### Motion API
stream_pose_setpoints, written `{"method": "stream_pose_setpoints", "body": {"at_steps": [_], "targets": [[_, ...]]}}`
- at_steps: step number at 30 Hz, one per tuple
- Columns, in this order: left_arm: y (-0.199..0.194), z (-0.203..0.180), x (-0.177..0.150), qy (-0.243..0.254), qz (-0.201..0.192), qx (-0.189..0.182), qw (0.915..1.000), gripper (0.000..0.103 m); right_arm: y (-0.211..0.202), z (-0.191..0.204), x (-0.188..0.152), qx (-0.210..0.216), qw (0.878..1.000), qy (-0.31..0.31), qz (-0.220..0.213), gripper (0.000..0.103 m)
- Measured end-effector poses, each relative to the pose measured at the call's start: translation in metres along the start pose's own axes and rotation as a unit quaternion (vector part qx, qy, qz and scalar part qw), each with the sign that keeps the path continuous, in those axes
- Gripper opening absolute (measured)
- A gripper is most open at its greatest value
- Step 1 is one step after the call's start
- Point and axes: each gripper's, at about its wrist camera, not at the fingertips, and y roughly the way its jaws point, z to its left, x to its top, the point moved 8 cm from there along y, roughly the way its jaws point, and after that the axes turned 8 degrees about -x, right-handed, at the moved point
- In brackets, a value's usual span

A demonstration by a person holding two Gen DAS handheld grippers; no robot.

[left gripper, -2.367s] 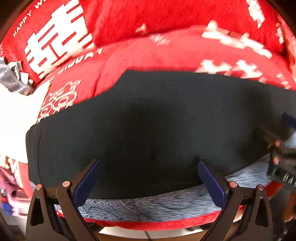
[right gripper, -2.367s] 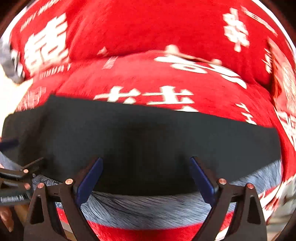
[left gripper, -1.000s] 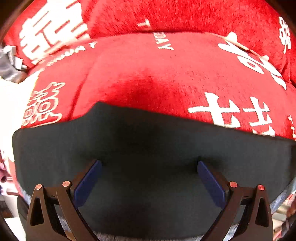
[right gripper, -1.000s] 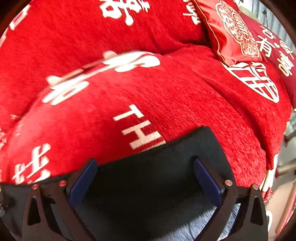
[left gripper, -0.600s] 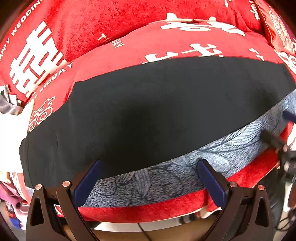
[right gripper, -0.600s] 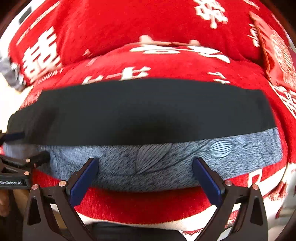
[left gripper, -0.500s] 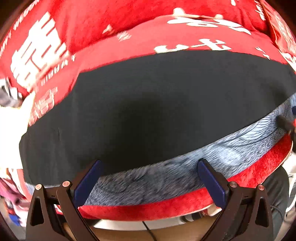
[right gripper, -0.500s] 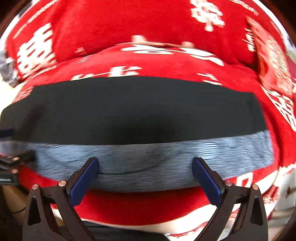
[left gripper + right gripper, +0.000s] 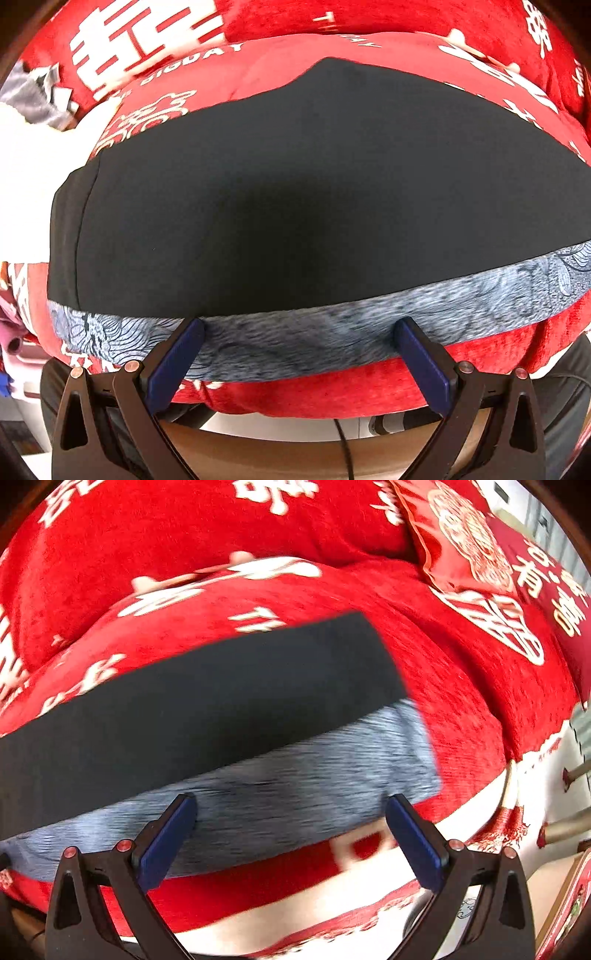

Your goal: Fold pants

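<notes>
The black pants (image 9: 295, 192) lie flat along a red sofa seat (image 9: 280, 66), folded lengthwise, with a grey-blue patterned strip (image 9: 314, 332) showing along the near edge. My left gripper (image 9: 301, 350) is open and empty, hovering over the strip near the pants' left end. In the right wrist view the pants (image 9: 207, 701) run to their right end, with the grey strip (image 9: 295, 782) below. My right gripper (image 9: 291, 829) is open and empty above the strip near that end.
The sofa cover (image 9: 184, 535) is red with white characters. A red cushion (image 9: 465, 535) leans at the back right. White and grey cloth (image 9: 33, 110) lies at the far left. The seat's front edge (image 9: 332, 395) is just below the grippers.
Both grippers stayed open and empty. The left view swung toward the pants' left end and the right view toward the right end, both slightly closer to the grey strip.
</notes>
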Motion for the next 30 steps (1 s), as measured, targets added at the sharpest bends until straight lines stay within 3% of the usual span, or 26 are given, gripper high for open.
{"method": "stream_pose_setpoints", "body": {"at_steps": [3,8,12,14,19,22,24,26,30], "targets": [[0.002,0.018,-0.001,-0.016,0.002,-0.007,0.9998,0.103,-0.026,0.054,-0.007,0.019,0.999,-0.045,-0.018,0.103],[0.0,0.052,-0.009,-0.055,0.005,-0.006,0.9985,0.103,-0.036,0.138,-0.023,0.047,0.993,-0.111,-0.013,0.103],[0.0,0.097,-0.018,-0.094,0.006,0.006,0.9956,0.103,-0.029,0.183,-0.044,0.04,0.988,-0.153,0.0,0.103],[0.001,0.121,-0.025,-0.123,0.01,0.003,0.9923,0.103,-0.031,0.19,-0.046,0.025,0.987,-0.155,-0.02,0.103],[0.003,0.181,-0.048,-0.217,0.017,-0.012,0.976,0.103,-0.028,0.187,-0.045,0.042,0.99,-0.136,-0.018,0.103],[-0.012,0.194,-0.061,-0.253,0.001,-0.024,0.9672,0.103,-0.031,0.185,-0.045,0.026,0.991,-0.134,-0.007,0.103],[-0.033,0.191,-0.053,-0.246,-0.036,-0.013,0.9685,0.103,-0.038,0.191,-0.043,0.023,0.993,-0.119,0.01,0.103],[-0.051,0.178,-0.036,-0.213,-0.07,-0.006,0.9745,0.103,-0.052,0.209,-0.039,0.054,0.992,-0.112,-0.002,0.103],[-0.065,0.149,0.01,-0.148,-0.105,0.0,0.9834,0.103,-0.069,0.261,-0.033,0.07,0.989,-0.124,-0.029,0.103]]}}
